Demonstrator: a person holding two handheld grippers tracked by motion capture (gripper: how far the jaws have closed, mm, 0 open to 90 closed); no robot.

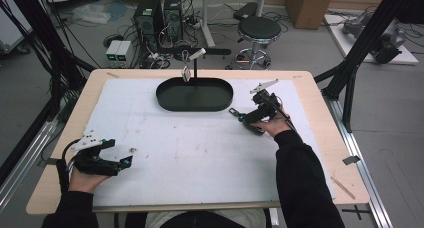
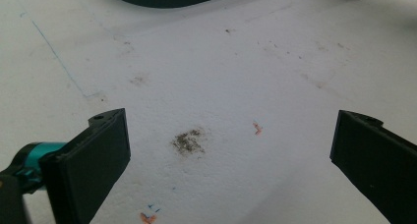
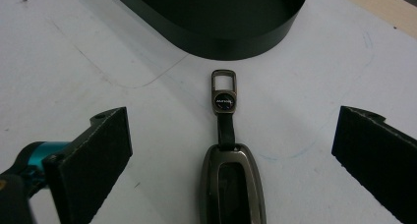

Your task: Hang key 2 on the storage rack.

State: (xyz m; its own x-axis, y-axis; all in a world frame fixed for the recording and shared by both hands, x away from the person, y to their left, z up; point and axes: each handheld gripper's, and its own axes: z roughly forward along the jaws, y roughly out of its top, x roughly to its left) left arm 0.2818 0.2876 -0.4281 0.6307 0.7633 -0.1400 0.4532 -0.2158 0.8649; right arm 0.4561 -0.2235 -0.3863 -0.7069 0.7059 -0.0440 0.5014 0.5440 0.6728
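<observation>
Right gripper view cuts off the key fob [image 3: 232, 184] between wide jaws.

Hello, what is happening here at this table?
A person holds a gripper in each hand over a white mat. The right gripper, jaws open, is lined up on a key fob lying flat on the mat, just short of a black tray. It has not closed on it yet. The left gripper is open too, over a bare, stained part of the mat with nothing between its jaws.
</observation>
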